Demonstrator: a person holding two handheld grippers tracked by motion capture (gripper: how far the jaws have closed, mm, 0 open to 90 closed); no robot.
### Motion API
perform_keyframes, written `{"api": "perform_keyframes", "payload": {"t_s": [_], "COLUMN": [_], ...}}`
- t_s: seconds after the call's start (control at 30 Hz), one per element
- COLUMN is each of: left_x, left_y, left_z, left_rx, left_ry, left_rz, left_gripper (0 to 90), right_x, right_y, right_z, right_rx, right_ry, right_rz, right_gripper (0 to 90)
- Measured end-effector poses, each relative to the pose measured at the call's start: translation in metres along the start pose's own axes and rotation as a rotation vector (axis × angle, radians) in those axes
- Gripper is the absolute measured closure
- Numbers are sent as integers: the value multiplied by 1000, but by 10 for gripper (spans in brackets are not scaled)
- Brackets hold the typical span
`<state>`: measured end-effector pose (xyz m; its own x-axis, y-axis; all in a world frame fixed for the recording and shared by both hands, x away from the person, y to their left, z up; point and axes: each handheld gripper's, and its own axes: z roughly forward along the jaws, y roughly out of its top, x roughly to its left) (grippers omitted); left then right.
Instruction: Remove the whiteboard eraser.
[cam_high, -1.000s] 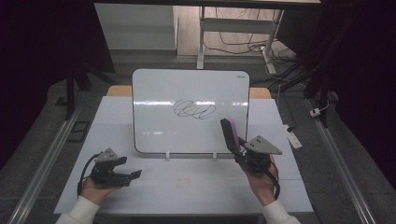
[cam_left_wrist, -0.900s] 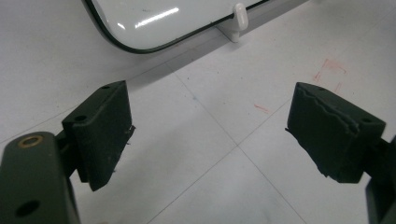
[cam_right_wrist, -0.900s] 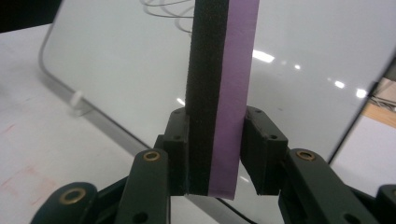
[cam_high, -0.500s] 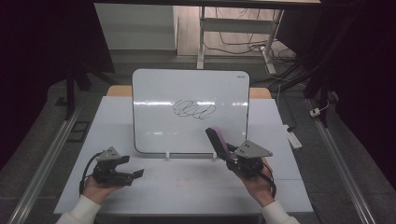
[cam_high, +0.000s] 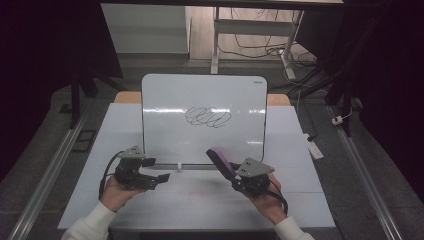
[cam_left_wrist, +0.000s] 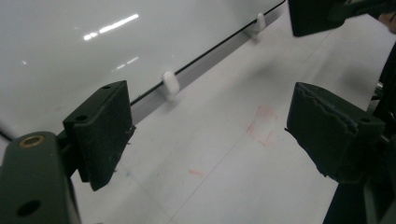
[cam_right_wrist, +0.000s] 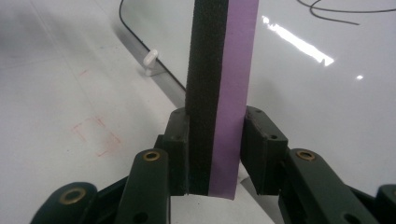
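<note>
Here we hold the right gripper (cam_high: 226, 169) just in front of the whiteboard (cam_high: 165, 100), its fingers clamped on a purple-and-black eraser (cam_right_wrist: 222, 84) that slants up toward the board's lower edge. In front of the board's lower left corner our left gripper (cam_high: 159, 177) rests low over the desk (cam_high: 200, 200), its fingers (cam_left_wrist: 100, 133) spread wide with nothing between them. Farther back, the board stands upright on small white clips (cam_high: 179, 166), a black scribble (cam_high: 208, 117) at its middle.
</note>
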<state>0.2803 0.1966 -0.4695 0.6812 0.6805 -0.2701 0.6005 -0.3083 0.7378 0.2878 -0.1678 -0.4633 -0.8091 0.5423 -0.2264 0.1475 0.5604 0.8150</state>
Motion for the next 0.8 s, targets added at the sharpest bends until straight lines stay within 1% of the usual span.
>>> {"api": "perform_keyframes", "payload": {"t_s": [0.07, 0.1, 0.17, 0.2, 0.27, 0.33, 0.37, 0.4, 0.53, 0.57, 0.6, 0.63, 0.8], "left_x": [-1, -3, -3, -6, -6, -9, -11, -11, -17, -18, -19, -21, -24], "left_y": [7, 13, 17, 23, 26, 31, 37, 37, 46, 49, 51, 55, 62], "left_z": [3, 7, 8, 12, 13, 16, 18, 18, 23, 25, 26, 29, 36], "left_rx": [8, 19, 23, 36, 41, 40, 40, 40, 38, 41, 41, 45, 54], "left_ry": [-9, -15, -19, -23, -29, -47, -65, -65, -105, -115, -124, -139, -156], "left_rz": [-1, -4, -1, 3, 10, 17, 27, 27, 42, 45, 48, 54, 63], "left_gripper": [148, 144, 144, 145, 148, 151, 155, 156, 166, 166, 167, 166, 166], "right_x": [1, 2, 3, 4, 7, 8, 11, 12, 17, 17, 19, 20, 24], "right_y": [0, 0, 0, 1, 1, 1, 1, 1, 1, 1, 1, 1, 2], "right_z": [1, 2, 3, 4, 5, 6, 7, 9, 12, 12, 14, 15, 17], "right_rx": [0, -1, -2, 1, 2, 3, 6, 7, 16, 16, 17, 17, 18], "right_ry": [4, 6, 12, 15, 20, 22, 27, 30, 36, 36, 35, 36, 38], "right_rz": [-7, -7, -13, -16, -27, -33, -42, -45, -70, -70, -87, -93, -110], "right_gripper": [643, 643, 643, 643, 643, 643, 643, 643, 643, 643, 643, 643, 643]}}
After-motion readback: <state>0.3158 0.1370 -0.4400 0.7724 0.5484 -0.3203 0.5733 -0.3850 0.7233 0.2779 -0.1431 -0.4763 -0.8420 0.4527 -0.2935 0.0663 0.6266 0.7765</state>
